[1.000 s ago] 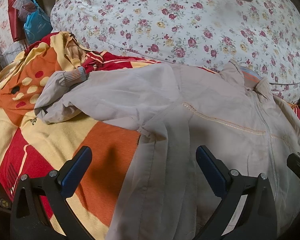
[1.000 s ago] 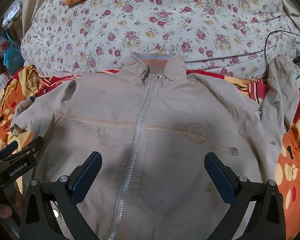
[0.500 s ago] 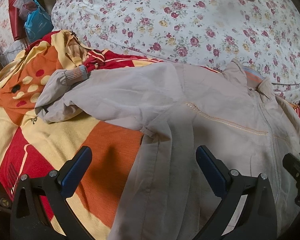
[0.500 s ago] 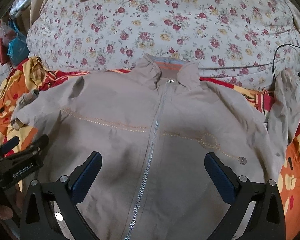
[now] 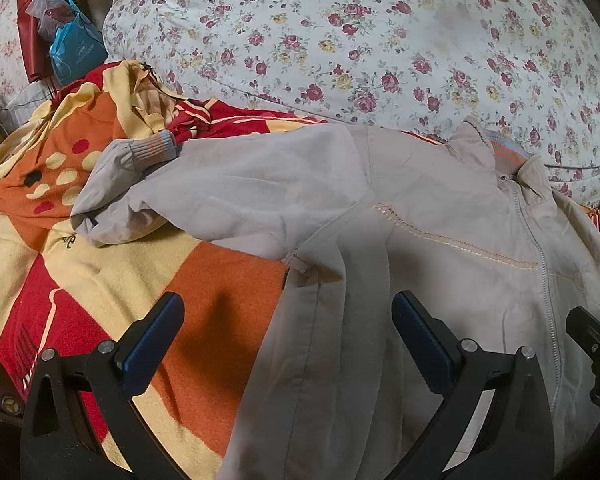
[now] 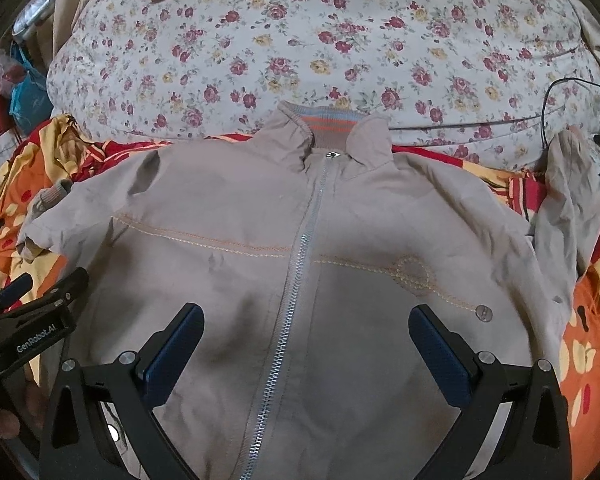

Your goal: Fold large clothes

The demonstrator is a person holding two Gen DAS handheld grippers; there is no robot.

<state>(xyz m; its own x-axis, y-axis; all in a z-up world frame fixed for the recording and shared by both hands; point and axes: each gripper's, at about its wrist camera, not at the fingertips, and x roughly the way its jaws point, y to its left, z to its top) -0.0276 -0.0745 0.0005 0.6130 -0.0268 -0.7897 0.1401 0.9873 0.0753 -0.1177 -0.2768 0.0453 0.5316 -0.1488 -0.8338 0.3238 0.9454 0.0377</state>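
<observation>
One beige zip-front jacket (image 6: 300,280) lies face up on the orange, red and yellow blanket (image 5: 112,264), zipped to the collar (image 6: 332,128), which points toward the floral quilt (image 6: 340,40) behind it. Its sleeve with the ribbed cuff (image 5: 156,152) lies bunched and doubled back at the left-hand side; the other sleeve (image 6: 568,208) trails up over the blanket's far edge on the right.

Both tongs stand wide and hold nothing. The left gripper (image 5: 288,340) hovers over the jacket's side seam below the armpit, one finger above bare blanket; the right gripper (image 6: 306,344) straddles the zipper (image 6: 296,300) low on the chest.

Trouble would likely start with the crumpled left sleeve: fold the side panel over without first straightening it and the bunch gets trapped inside, leaving a lumpy fold. A pinch at the seam might also catch the blanket's nap along with the fabric, though I can't quite judge how close the fingers sit. Closing on the zipper could slip off the smooth teeth.
</observation>
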